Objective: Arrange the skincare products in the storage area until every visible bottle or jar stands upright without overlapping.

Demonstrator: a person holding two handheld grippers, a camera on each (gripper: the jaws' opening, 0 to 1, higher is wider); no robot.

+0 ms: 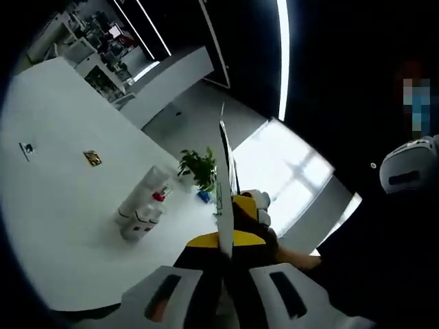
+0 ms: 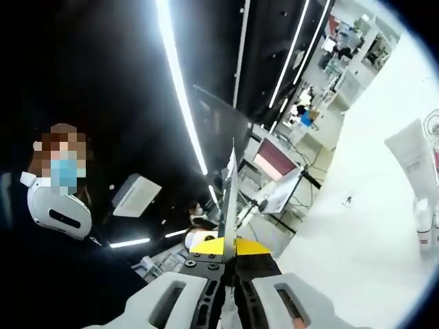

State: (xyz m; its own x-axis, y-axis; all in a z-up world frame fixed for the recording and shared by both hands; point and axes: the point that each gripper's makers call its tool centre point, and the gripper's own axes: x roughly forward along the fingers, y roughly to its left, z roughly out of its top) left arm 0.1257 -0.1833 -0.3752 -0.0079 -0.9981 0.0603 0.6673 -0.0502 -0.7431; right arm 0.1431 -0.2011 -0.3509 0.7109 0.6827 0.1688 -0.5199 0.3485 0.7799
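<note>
The skincare products [image 1: 144,205] stand and lie in a small cluster on the white table [image 1: 62,205]: white tubes and a small bottle with a red cap [image 1: 159,196]. My left gripper [image 1: 224,147] is held in the air to the right of them, well apart, jaws pressed shut with nothing between. In the right gripper view a tall white tube [image 2: 415,161] and small red-labelled bottles [image 2: 425,229] sit at the far right edge on the table [image 2: 357,240]. My right gripper [image 2: 231,164] is shut and empty, pointing away from them.
A green potted plant [image 1: 199,168] stands just behind the products. A small gold item [image 1: 92,158] and a small dark tag [image 1: 27,147] lie farther out on the table. A person with a white headset [image 2: 58,205] stands close by. Monitors [image 2: 274,161] sit beyond the table.
</note>
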